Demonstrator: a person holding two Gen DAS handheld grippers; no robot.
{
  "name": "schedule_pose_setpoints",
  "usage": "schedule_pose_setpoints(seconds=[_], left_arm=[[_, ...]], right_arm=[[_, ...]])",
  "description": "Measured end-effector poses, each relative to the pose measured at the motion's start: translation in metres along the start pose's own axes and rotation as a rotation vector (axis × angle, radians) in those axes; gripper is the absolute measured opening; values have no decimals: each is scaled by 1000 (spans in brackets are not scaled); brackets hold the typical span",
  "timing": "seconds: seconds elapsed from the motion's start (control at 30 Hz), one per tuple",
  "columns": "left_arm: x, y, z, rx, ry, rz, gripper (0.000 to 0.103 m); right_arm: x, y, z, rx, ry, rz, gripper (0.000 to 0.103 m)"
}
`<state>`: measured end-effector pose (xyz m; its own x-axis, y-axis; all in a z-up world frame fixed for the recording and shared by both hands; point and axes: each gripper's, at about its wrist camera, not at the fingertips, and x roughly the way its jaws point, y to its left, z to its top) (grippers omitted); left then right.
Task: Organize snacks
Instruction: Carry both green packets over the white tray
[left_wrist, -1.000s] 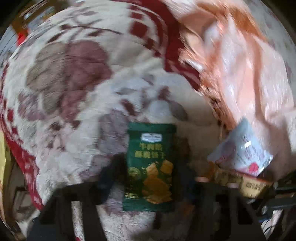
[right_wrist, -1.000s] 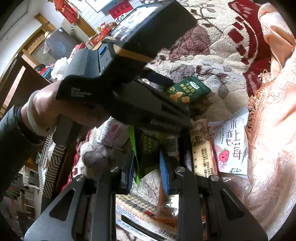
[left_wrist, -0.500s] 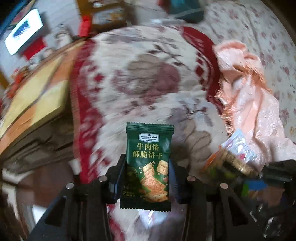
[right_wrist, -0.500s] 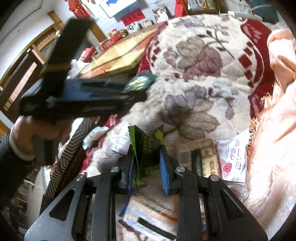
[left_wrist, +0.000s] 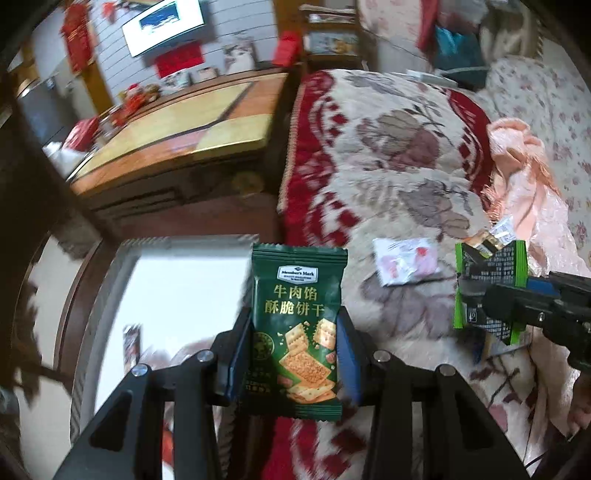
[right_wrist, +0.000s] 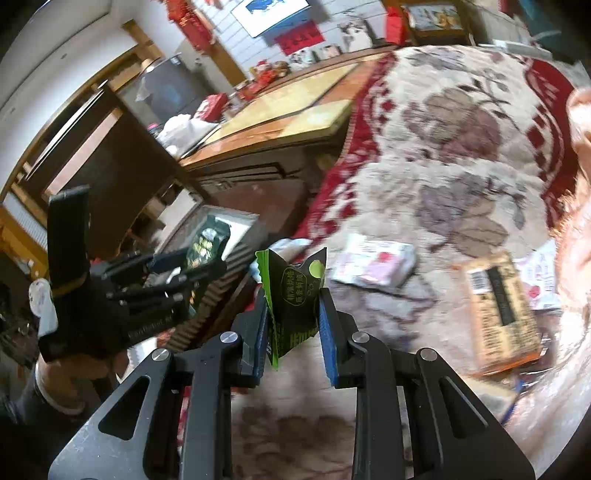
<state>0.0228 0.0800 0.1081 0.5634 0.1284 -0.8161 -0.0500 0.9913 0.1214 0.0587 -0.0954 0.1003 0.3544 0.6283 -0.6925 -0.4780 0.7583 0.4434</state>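
My left gripper (left_wrist: 293, 347) is shut on a dark green cracker packet (left_wrist: 297, 325), held upright over a white open box (left_wrist: 177, 288) beside the bed. The right wrist view shows that left gripper (right_wrist: 199, 266) at the left, its packet (right_wrist: 205, 243) above the striped-sided box (right_wrist: 221, 280). My right gripper (right_wrist: 293, 325) is shut on a crumpled green-and-black snack packet (right_wrist: 295, 299) above the blanket. In the left wrist view, the right gripper (left_wrist: 491, 295) and its packet (left_wrist: 491, 280) hang at the right edge.
Loose snacks lie on the flowered blanket (left_wrist: 399, 155): a white-pink packet (right_wrist: 373, 264), a tan packet (right_wrist: 498, 310) and a strawberry packet (right_wrist: 539, 280). A pink cloth (left_wrist: 524, 177) lies at the right. A wooden table (left_wrist: 184, 140) stands behind the box.
My left gripper has swung left off the blanket, rolling as it went, and carried the cracker packet over the white box. The right gripper has lifted with its green packet.
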Motion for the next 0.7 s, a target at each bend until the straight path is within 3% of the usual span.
schedule_pose_setpoints(seconds=[0.23, 0.7], left_arm=[[-20, 42, -27, -77, -39, 84, 45], [-25, 106, -64, -230, -34, 142, 45]], right_arm=[[20, 57, -5, -89, 44, 20, 23], [65, 135, -10, -219, 128, 56, 23]])
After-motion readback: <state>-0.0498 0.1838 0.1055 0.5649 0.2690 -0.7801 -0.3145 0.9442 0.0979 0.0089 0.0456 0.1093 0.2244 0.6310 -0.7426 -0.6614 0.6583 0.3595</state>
